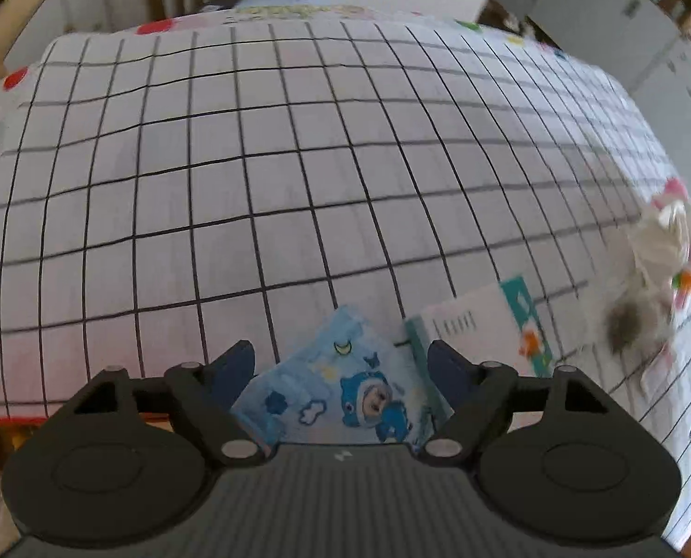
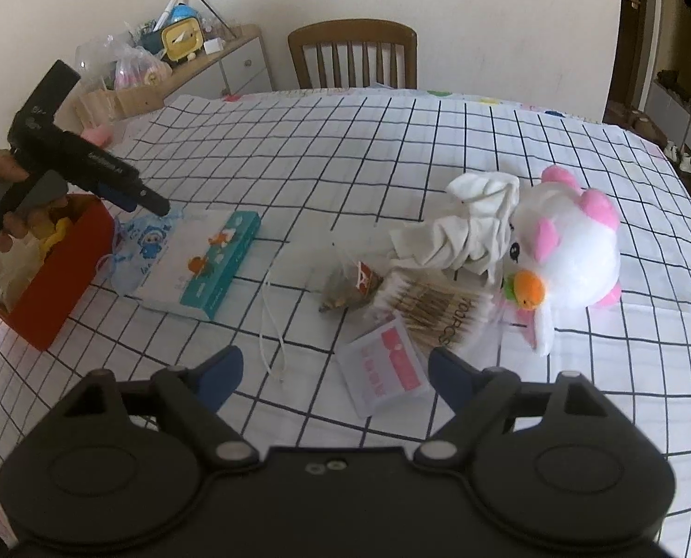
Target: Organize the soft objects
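A blue cartoon-printed soft packet (image 1: 345, 390) lies on the checked tablecloth (image 1: 252, 162), touching a white and teal tissue pack (image 1: 475, 325). My left gripper (image 1: 341, 358) points down over the blue packet, open, with the packet between its fingers. In the right wrist view the left gripper (image 2: 145, 207) hangs just above the blue packet (image 2: 145, 242). My right gripper (image 2: 336, 367) is open low over the table near a white and pink sachet (image 2: 382, 372), holding nothing. A white and pink plush toy (image 2: 573, 242) lies at the right with a crumpled white cloth (image 2: 466, 228) against it.
A red box (image 2: 62, 269) holding yellow soft things stands at the table's left edge. A cotton swab pack (image 2: 438, 307), a tea bag (image 2: 350, 288) and a white cord (image 2: 271, 325) lie mid-table. A wooden chair (image 2: 352, 53) and a cluttered sideboard (image 2: 206, 65) stand behind.
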`<state>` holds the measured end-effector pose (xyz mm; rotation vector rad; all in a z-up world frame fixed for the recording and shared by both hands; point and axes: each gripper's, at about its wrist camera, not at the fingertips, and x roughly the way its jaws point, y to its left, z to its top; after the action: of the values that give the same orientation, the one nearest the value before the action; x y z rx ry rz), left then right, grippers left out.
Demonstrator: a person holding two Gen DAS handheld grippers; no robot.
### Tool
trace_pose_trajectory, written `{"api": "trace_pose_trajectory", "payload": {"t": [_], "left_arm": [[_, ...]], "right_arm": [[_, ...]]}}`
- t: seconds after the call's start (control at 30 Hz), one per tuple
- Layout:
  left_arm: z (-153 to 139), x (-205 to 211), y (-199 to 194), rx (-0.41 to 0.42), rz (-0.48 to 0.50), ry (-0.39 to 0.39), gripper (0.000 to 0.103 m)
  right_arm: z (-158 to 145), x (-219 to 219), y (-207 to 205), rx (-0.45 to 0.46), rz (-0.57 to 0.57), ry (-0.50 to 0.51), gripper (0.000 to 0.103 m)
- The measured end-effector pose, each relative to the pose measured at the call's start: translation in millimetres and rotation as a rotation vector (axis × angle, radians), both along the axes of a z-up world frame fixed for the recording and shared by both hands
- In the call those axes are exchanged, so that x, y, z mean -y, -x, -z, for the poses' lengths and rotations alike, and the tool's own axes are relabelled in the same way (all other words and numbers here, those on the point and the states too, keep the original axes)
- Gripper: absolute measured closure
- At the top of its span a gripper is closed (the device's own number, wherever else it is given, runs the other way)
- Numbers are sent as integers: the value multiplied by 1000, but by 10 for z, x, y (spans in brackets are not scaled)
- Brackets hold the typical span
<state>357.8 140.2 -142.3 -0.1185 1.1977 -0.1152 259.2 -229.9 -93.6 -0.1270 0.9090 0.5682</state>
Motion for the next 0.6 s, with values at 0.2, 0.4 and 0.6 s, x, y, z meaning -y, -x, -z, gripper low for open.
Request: {"api": "trace_pose_trajectory", "payload": {"t": [0.2,0.4,0.6], "left_arm": [[84,151,15,-26,99,-47,22],[152,195,8,-34,144,-70,22],[199,316,59,-11,186,-155,30]], "right_arm": [[88,-3,-86,-19,19,22,16],[172,-17,-144,-30,19,51,20],[273,-36,-202,-43,29,76,25]]}}
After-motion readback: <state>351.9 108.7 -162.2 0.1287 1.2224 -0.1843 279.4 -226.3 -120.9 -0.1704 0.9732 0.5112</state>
